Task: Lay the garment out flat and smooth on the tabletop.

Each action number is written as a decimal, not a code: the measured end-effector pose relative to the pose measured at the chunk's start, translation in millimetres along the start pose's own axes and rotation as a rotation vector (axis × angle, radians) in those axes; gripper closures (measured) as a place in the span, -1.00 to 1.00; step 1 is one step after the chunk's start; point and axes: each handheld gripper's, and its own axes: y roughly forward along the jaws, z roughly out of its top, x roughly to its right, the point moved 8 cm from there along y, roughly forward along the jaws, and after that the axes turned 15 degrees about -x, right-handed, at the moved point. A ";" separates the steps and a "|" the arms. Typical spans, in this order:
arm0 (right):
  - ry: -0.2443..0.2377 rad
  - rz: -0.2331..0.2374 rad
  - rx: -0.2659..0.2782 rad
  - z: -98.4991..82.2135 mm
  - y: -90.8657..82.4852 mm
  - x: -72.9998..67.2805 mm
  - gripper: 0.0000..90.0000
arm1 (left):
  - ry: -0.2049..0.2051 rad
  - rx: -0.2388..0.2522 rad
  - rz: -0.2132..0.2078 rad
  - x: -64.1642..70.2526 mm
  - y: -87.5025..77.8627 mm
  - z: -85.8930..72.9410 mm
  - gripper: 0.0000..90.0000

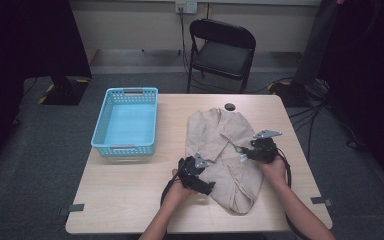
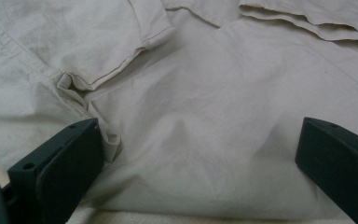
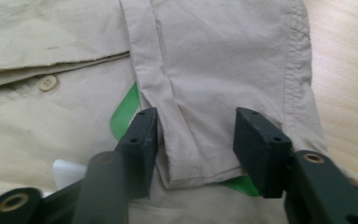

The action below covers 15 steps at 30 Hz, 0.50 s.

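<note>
Two grippers meet us in the high view, both set on a crumpled beige garment (image 1: 225, 155) that lies on the right half of a pale wood-grain tabletop (image 1: 125, 192). Our left gripper (image 1: 196, 172) sits at the cloth's left edge, the right gripper (image 1: 261, 147) on its right side, each topped by a grey three-cornered plate. A light-blue plastic basket (image 1: 127, 122) with perforated walls stands well apart at the left rear, with bare tabletop in front of it and along the near edge. A black folding chair (image 1: 222, 50) stands beyond the far edge, on grey carpet. In the left gripper view we see thin, softly creased cotton with stitched hems and a folded flap, and our two black jaws stand wide apart with the fabric rising in a low ridge between them; whether they touch it we cannot tell. In the right gripper view the jaws are apart on either side of a narrow hemmed strip (image 3: 200, 116) of the cloth, not closed on it. A pale round button (image 3: 48, 83) and a green label (image 3: 126, 114) show beside it, with bare wood at the right.
</note>
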 end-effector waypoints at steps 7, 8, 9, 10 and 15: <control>0.022 0.059 0.014 -0.7 0.5 -2.2 0.52 | 0.000 0.000 0.000 0.0 0.0 0.0 -1.00; 0.025 0.065 0.012 -0.6 0.5 -2.9 0.58 | 0.000 0.000 0.000 0.0 0.0 0.0 -1.00; 0.026 0.070 0.008 -0.4 0.4 -3.8 0.66 | 0.000 0.000 0.000 0.0 0.0 0.0 -1.00; 0.022 0.071 0.005 0.0 0.3 -4.9 0.74 | 0.000 0.000 0.000 0.0 0.0 0.0 -1.00; 0.012 0.057 -0.002 1.4 -0.3 -8.9 0.94 | 0.000 0.000 0.000 0.0 0.0 0.0 -1.00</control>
